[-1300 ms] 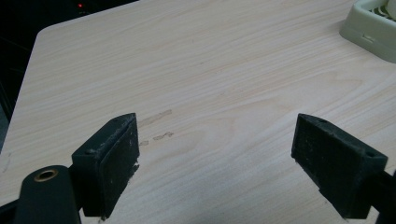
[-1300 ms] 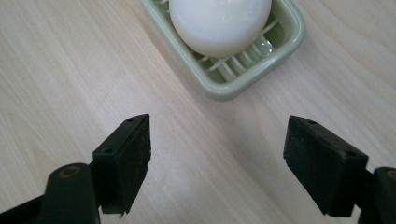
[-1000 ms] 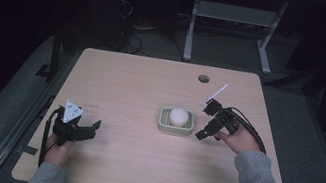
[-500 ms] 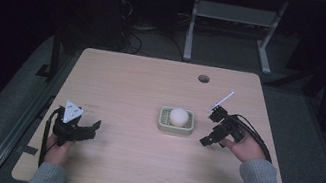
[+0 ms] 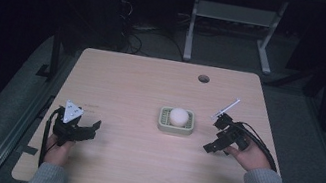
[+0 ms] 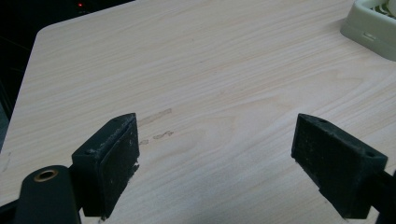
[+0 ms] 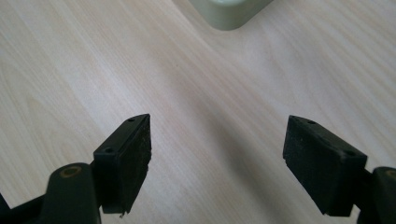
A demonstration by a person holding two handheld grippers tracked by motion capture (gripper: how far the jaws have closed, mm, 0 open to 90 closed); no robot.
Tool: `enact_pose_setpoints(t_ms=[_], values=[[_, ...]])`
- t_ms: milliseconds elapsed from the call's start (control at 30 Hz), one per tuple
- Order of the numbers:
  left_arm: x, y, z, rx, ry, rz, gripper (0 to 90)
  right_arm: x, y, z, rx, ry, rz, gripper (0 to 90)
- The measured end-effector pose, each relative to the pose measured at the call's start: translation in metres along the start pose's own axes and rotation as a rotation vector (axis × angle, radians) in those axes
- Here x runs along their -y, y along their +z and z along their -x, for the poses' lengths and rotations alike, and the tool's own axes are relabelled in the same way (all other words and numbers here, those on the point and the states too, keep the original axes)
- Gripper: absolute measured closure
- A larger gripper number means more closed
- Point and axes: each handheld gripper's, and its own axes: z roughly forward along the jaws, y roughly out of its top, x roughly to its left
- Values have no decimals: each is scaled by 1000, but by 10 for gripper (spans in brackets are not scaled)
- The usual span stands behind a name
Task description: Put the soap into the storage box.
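A small pale green square plastic tray (image 5: 175, 126) sits near the middle of the light wooden desk (image 5: 141, 87), holding a round white ball (image 5: 178, 116). Just to the tray's right, the right hand-held gripper (image 5: 215, 133) rests with jaws spread wide and empty. Well to the tray's left, toward the desk's near edge, the left hand-held gripper (image 5: 91, 129) is likewise spread over bare wood.

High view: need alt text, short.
A white ball sits in a small green tray at the middle of a wooden table. A person's hands hold an open left gripper and an open right gripper on either side, both apart from the tray.
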Motion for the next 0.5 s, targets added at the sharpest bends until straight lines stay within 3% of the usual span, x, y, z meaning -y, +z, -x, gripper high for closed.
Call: enact_pose_setpoints(t_ms=[500], values=[[0, 1, 0, 0, 8, -4, 149, 37, 5, -7, 4, 14, 32, 233]])
